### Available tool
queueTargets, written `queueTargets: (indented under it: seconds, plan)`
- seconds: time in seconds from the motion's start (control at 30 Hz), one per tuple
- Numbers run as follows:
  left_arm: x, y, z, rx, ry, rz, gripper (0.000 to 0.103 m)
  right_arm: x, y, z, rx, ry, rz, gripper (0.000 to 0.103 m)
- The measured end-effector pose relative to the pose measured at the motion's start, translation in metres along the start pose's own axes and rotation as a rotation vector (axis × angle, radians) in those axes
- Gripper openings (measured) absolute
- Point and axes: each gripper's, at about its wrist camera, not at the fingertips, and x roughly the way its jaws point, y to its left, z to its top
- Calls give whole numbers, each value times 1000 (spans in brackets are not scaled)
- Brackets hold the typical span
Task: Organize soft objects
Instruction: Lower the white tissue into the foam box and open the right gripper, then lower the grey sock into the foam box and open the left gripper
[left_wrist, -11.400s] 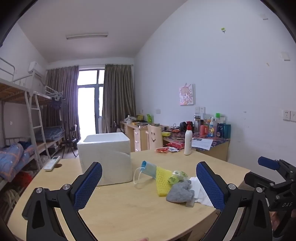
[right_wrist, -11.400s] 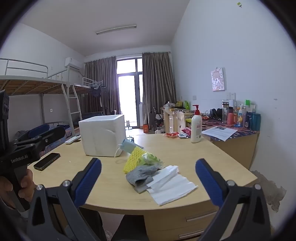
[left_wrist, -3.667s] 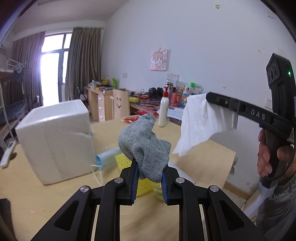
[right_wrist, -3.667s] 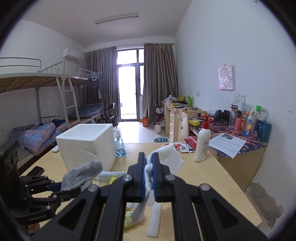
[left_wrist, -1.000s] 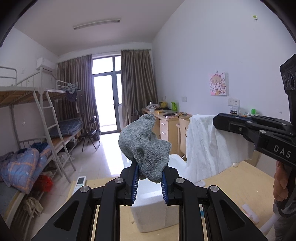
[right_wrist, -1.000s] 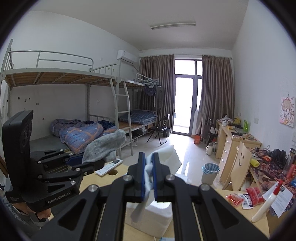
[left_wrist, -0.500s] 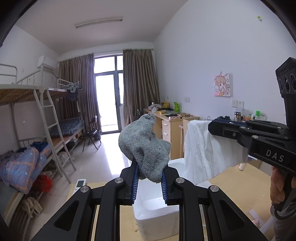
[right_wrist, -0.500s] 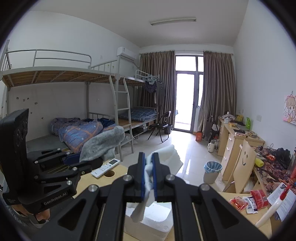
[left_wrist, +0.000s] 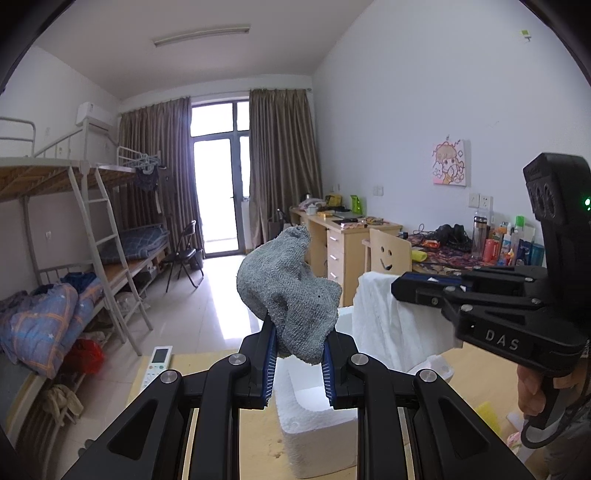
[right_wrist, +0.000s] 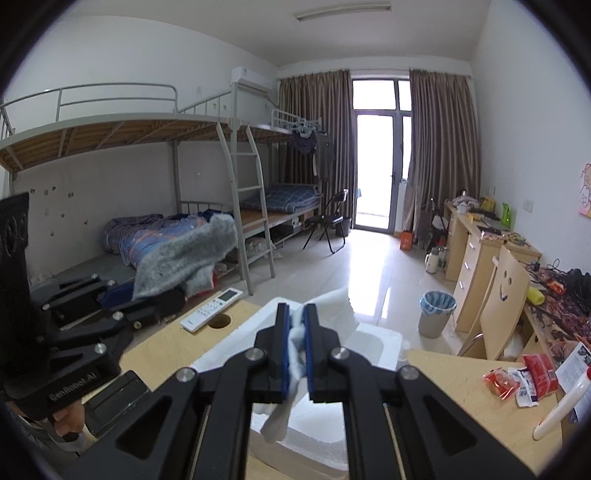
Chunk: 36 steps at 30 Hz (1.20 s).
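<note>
The wooden bench carries the white foam box, open at the top, and that box reads as the place both soft things are meant to go, so the step in hand is the drop. To do it well, each load should be brought fully over the box's opening, past its thick rim, before anything is let go. The white cloth is the bigger and floppier of the two: it hangs in a long fold from the right gripper, whose fingers are pinched tight on a bunched corner, with its lower end dangling over the box's near edge. It would be safest to lower it until most of the fold lies inside, then open, or it may drape over the wall. The grey sock stands up in a lump from the left gripper, whose fingers are narrow and clamped on its lower end, above the box's near corner in the left view. Being compact, it should fall cleanly once centred. The remote control beside the box is best left alone.
</note>
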Motion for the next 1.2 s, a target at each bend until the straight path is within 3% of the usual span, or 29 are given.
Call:
queueTargets:
  seconds: [0.37,0.4,0.43,0.5,0.53,0.97,1.2]
  plan:
    - [5,3,0,-5,12,4,22,16,-2,-4,14,68,15,11]
    - [5,4,0,-6,12,3,22,17,-1,-4,10,79,12,20]
    - [6,4,1,-7,10,1,22,18,0,-4,5,88,3,44]
    - [6,4,0,-6,9,3,22,17,0,-5,9,85,-10,77]
    - [8,4,0,-3,11,2,22,14,0,-5,14,78,-8,81]
    - [18,-5,-4,9,44,-15,22,-11,-8,-1,19,35,-38,82]
    - [29,-16,-7,10,63,-51,22,-27,-19,-5,23,11,-81,88]
